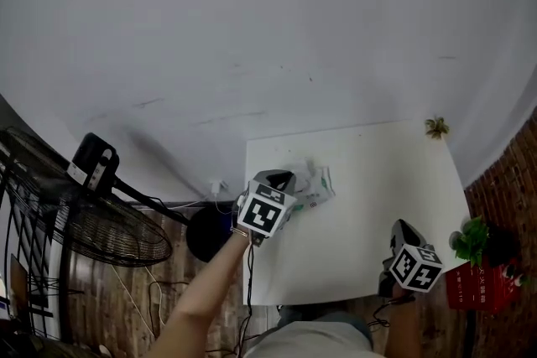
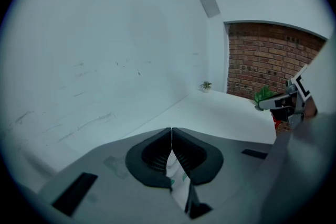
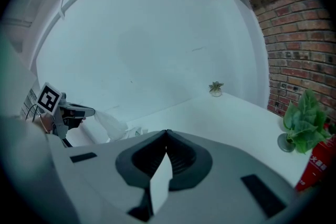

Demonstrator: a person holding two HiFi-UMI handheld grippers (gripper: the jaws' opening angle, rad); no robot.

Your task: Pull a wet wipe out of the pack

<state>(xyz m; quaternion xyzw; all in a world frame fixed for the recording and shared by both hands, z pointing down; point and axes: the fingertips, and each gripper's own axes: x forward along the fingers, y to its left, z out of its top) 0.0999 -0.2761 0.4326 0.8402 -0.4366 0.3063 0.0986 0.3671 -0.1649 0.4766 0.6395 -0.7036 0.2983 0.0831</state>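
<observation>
The left gripper was clenched on a wipe, which stretched from its jaws down to the pack just ahead on the table. The right gripper, closed on a white strip, sat well apart, so the left was nearer.

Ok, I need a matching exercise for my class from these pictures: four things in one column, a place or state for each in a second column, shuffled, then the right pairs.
Things:
1 left tool
2 right tool
3 wet wipe pack
4 small plant

Places or states:
A at the far right corner of the table
B shut, by the table's near edge
C shut on a wet wipe
D lying on the table's left half

Pairs: 1-C; 2-B; 3-D; 4-A
</observation>
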